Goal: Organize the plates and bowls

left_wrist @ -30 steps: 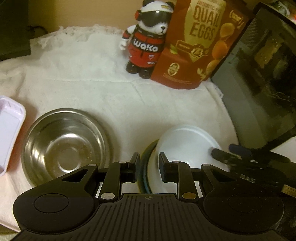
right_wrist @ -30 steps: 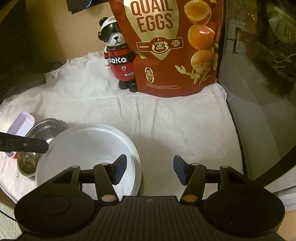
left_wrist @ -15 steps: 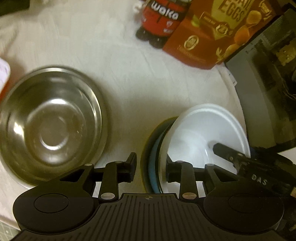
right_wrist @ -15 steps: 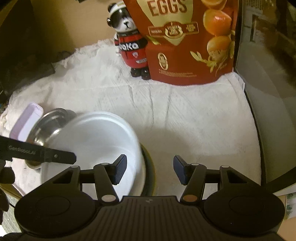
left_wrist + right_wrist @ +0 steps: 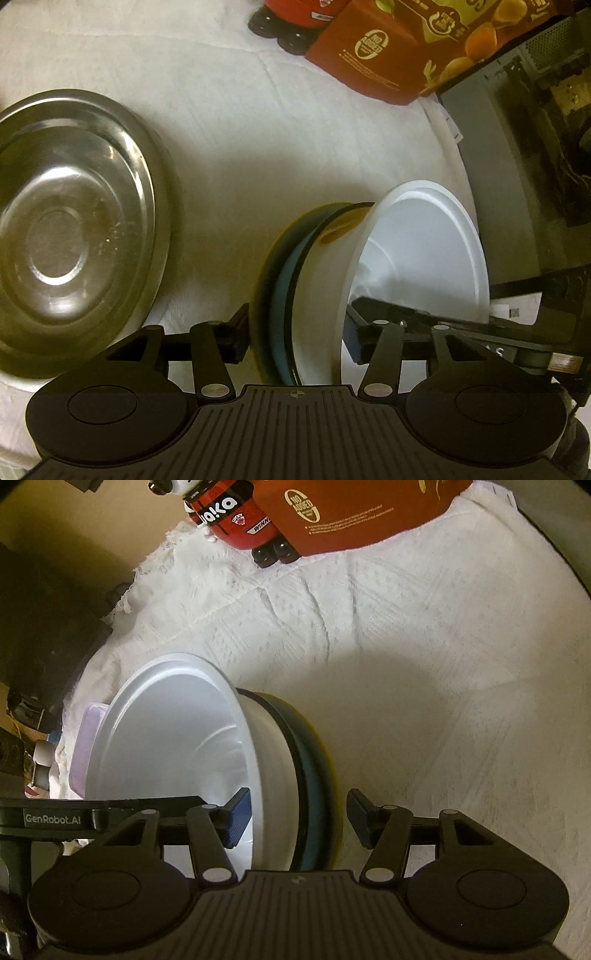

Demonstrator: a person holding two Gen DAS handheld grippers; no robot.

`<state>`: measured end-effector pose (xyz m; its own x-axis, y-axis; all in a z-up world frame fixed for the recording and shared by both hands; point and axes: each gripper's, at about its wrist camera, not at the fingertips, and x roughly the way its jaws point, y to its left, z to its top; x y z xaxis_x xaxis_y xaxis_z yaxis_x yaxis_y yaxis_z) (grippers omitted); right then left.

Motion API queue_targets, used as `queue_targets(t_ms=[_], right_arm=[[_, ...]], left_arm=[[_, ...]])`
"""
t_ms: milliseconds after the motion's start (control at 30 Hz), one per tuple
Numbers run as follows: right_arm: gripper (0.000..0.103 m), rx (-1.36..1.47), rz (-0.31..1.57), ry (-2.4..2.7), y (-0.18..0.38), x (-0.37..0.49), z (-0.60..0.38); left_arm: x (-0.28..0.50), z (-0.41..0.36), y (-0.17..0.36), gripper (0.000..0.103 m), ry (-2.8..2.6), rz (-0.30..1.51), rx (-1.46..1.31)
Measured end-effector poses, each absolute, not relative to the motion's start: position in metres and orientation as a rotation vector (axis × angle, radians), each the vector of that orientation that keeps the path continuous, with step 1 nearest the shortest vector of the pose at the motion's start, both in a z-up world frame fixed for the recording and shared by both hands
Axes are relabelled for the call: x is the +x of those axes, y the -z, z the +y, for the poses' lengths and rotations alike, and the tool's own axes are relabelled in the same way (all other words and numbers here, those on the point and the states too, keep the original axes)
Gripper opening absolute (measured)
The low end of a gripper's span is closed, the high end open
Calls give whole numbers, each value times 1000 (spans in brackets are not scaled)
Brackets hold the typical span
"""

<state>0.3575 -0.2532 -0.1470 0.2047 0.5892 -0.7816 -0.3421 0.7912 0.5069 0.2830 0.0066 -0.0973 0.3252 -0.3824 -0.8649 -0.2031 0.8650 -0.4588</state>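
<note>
A white bowl (image 5: 417,251) sits on a stack of a blue plate (image 5: 286,280) and a yellow-green plate (image 5: 264,273). The stack is tilted up off the white cloth. My left gripper (image 5: 297,336) is open, its jaws straddling the stack's near edge, one finger outside the plates and one inside the bowl. My right gripper (image 5: 297,818) is open and straddles the same stack from the other side: white bowl (image 5: 173,738), blue plate (image 5: 314,775). A steel bowl (image 5: 70,232) lies on the cloth to the left.
A red quail-egg bag (image 5: 413,48) and a panda figure (image 5: 236,517) stand at the back. A dark glass-fronted box (image 5: 524,155) stands on the right. A lilac container (image 5: 86,746) lies behind the white bowl. The white cloth (image 5: 406,646) covers the table.
Both grippers have moved down and forward onto the stack. The left gripper's jaws have widened around its rim. The bowl and plates now stand tilted, where earlier they lay flatter.
</note>
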Motion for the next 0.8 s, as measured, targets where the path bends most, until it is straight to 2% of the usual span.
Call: queue_targets(t_ms=[500,800], right_arm=[[62,255,1243,-656,144,353,-247],[62,191,1270,-691,143,341,-230]], left_arm=[[291,9,103,54,172,1294,-534],[271,22,102,54,163,1326,-517]])
